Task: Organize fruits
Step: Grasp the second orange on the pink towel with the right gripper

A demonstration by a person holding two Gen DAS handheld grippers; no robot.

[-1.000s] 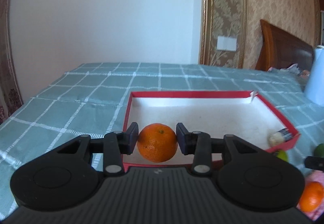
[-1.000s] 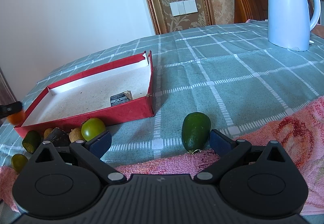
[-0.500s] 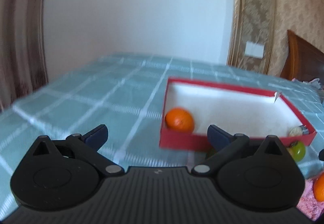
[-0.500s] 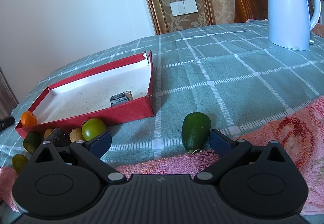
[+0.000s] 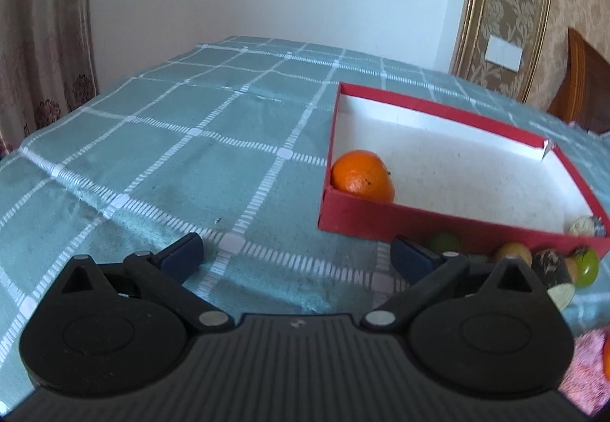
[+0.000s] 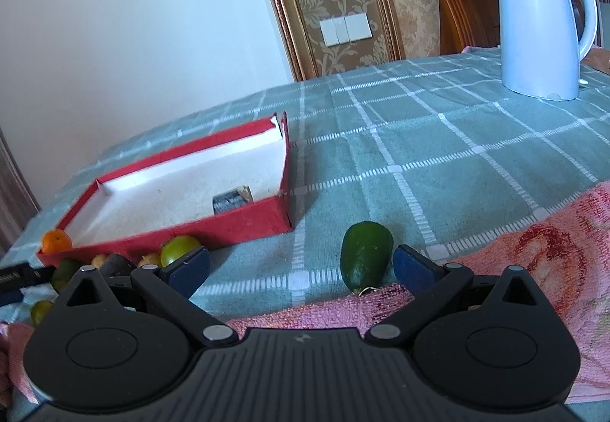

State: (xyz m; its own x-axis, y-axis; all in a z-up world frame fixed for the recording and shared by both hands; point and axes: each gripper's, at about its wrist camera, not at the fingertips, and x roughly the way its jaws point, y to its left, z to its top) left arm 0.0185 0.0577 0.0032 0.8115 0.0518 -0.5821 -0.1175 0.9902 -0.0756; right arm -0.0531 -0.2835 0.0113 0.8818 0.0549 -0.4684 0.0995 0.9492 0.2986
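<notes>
Fruits mostly lie outside the red box [image 6: 244,227], and the nearest loose one, a green avocado [image 6: 365,255], rests on the tablecloth [image 6: 438,155] lengthwise just inside the right gripper's [image 6: 301,267] wide-apart, empty jaws, while the left gripper [image 5: 296,256], likewise spread and empty, faces the orange [image 5: 361,176] in the box corner.

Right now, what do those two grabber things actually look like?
Both look alike. The left gripper and right gripper each have a matte black ribbed body, two round black discs, silver pivot pins and angled black linkage arms ending in dark blue fingers. No cables or sleeves show.
</notes>
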